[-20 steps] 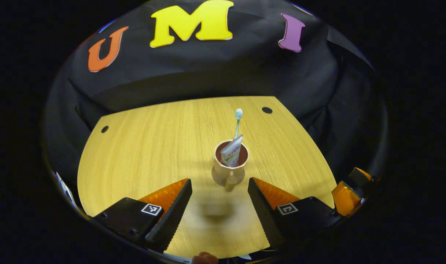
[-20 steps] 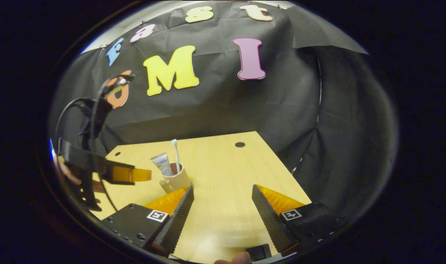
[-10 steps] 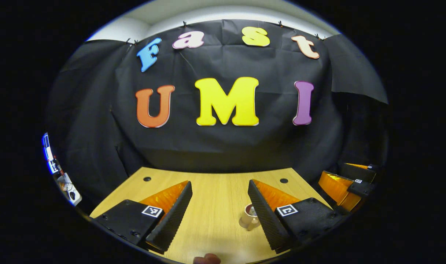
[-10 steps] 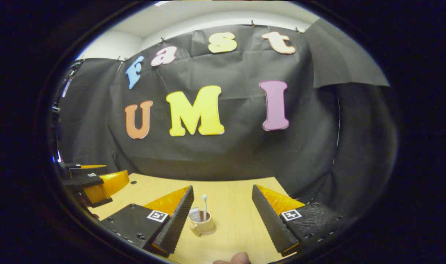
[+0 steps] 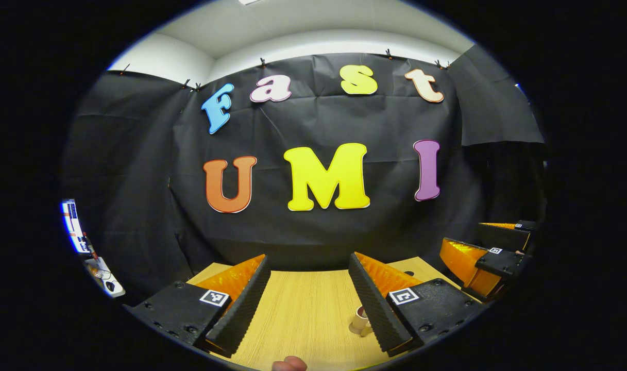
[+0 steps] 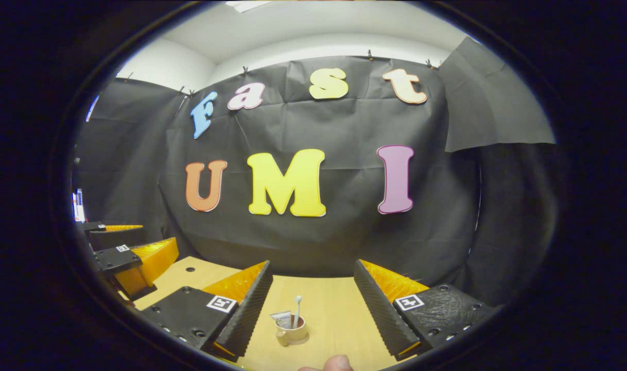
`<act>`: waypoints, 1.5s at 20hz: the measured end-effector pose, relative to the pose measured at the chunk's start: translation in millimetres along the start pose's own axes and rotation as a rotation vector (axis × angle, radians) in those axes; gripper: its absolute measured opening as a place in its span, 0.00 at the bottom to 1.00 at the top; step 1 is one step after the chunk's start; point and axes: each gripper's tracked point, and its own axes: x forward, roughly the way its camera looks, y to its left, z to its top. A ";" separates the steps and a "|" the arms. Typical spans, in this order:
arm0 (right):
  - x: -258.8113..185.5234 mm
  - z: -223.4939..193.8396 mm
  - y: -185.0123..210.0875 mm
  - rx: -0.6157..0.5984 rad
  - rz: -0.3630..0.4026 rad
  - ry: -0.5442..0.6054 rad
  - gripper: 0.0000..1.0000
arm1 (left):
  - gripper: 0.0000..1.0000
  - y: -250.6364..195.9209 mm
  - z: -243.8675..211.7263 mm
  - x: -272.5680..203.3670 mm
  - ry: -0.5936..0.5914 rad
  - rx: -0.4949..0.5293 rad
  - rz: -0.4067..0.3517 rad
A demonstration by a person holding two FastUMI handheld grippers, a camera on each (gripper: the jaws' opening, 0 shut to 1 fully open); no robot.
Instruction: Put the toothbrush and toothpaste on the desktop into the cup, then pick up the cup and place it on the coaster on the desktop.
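A beige cup (image 6: 291, 332) with a handle stands on the wooden table (image 6: 339, 309), low between my right gripper's (image 6: 311, 265) fingers and well beyond them. A toothbrush (image 6: 296, 309) stands upright in it and a toothpaste tube (image 6: 282, 318) leans at its left. A thin round coaster (image 6: 304, 340) seems to lie under its base. My right gripper is open and holds nothing. In the left gripper view the cup (image 5: 358, 323) peeks out from behind the right-hand finger. My left gripper (image 5: 308, 257) is open too and holds nothing.
The black cloth wall rises close behind the table's far edge (image 5: 303, 272). The right gripper (image 5: 480, 257) hangs at the right in the left gripper view. The left gripper (image 6: 133, 252) hangs at the left in the right gripper view. A fingertip (image 6: 335, 364) shows at the bottom.
Both grippers have pulled back from the cup and tipped upward. The cup has slid lower and grown smaller in both views, and the wall takes up more of them. Both stayed open.
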 end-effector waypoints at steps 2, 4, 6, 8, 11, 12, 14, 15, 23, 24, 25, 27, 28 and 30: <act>2.0 -0.5 2.0 -0.003 0.000 -0.001 0.95 | 0.96 1.0 -0.5 -1.9 0.003 -0.008 0.000; 3.2 -1.4 2.7 0.003 0.000 0.001 0.96 | 0.96 2.0 2.1 -3.8 -0.008 -0.008 0.003; 4.3 0.6 4.0 0.005 0.005 -0.004 0.93 | 0.96 1.5 3.0 -2.7 -0.015 -0.011 0.001; 6.4 0.3 3.4 0.003 0.001 -0.005 0.93 | 0.96 0.6 1.9 -3.3 -0.013 -0.013 0.002; 9.0 0.8 0.4 0.002 -0.016 -0.007 0.96 | 0.96 1.7 1.5 -2.0 -0.015 -0.016 0.004; 8.7 0.7 0.3 0.003 -0.018 -0.006 0.96 | 0.90 0.8 0.7 -1.9 -0.016 -0.017 0.002; 9.8 0.4 -1.1 0.000 -0.024 -0.005 0.93 | 0.96 -0.2 1.1 -1.1 -0.017 -0.018 -0.002; 10.6 1.2 -1.8 -0.002 -0.027 -0.008 0.96 | 0.96 -0.4 1.6 -1.1 -0.019 -0.018 -0.006; 13.1 -2.5 -1.9 0.004 -0.033 -0.001 0.96 | 0.96 -3.8 -0.2 6.5 -0.014 -0.024 -0.026; 12.9 -1.6 -1.0 0.004 -0.032 -0.001 0.96 | 0.96 -3.3 -0.2 8.9 -0.013 -0.024 -0.026; 14.2 -1.6 -0.8 0.002 -0.034 -0.003 0.96 | 0.96 -3.0 0.8 9.4 -0.017 -0.023 -0.027; 15.2 -1.8 -1.9 -0.002 -0.037 -0.003 0.93 | 0.90 -2.4 0.9 10.8 -0.020 -0.021 -0.028; 14.5 -2.0 -2.5 -0.002 -0.038 -0.001 0.93 | 0.96 -3.1 0.6 12.4 -0.022 -0.022 -0.031; 16.4 -2.8 -3.4 -0.003 -0.042 0.001 0.96 | 0.96 -4.7 0.7 14.2 -0.021 -0.023 -0.037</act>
